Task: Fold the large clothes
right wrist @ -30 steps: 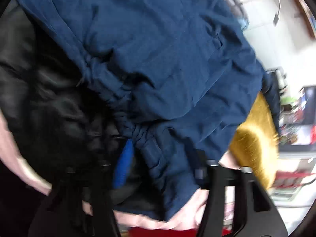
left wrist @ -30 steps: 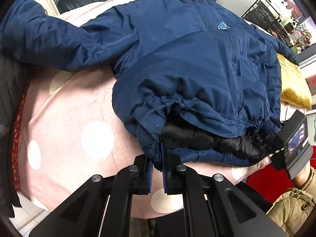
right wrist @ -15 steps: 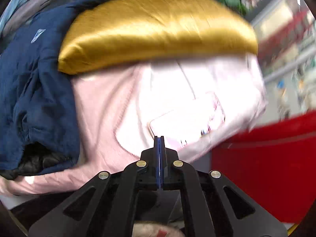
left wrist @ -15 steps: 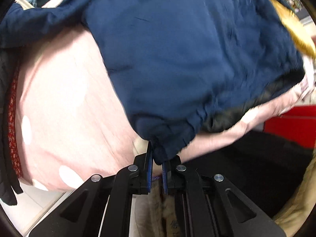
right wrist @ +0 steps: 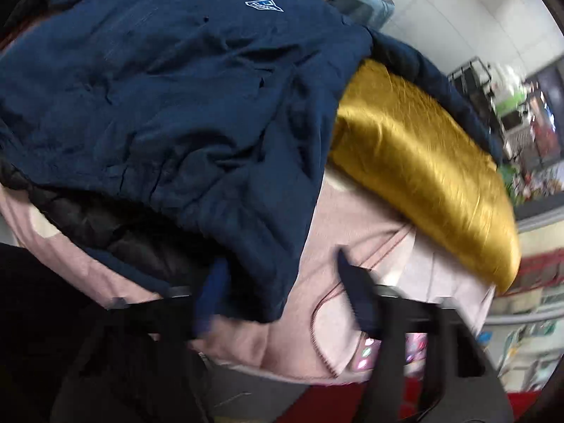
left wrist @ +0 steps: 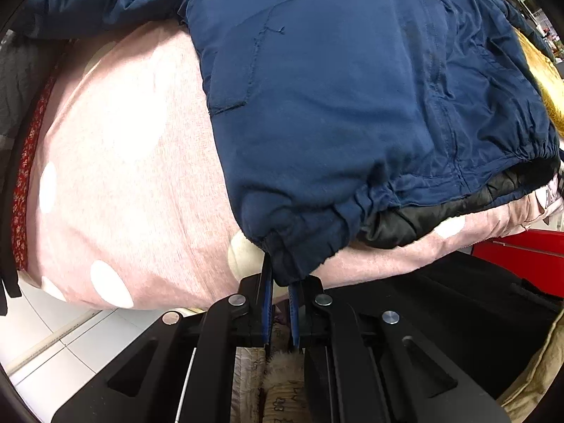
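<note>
Left wrist view: left gripper (left wrist: 281,282) is pinching the gathered hem corner of the navy jacket (left wrist: 352,105), which is lying on the pink polka-dot blanket (left wrist: 123,176); black lining (left wrist: 423,215) is peeking out, collar cut off. Right wrist view, blurred: right gripper (right wrist: 282,289) is spread wide around the jacket's other hem corner, beside a gold cushion (right wrist: 423,176).

- Your work surface is a bed under a pink blanket (left wrist: 141,162) with white dots.
- A navy jacket (left wrist: 352,105) lies spread on it, hem at the near edge, black lining showing.
- A gold pillow (right wrist: 423,169) rests on the blanket just beside the jacket, partly under its sleeve.
</note>
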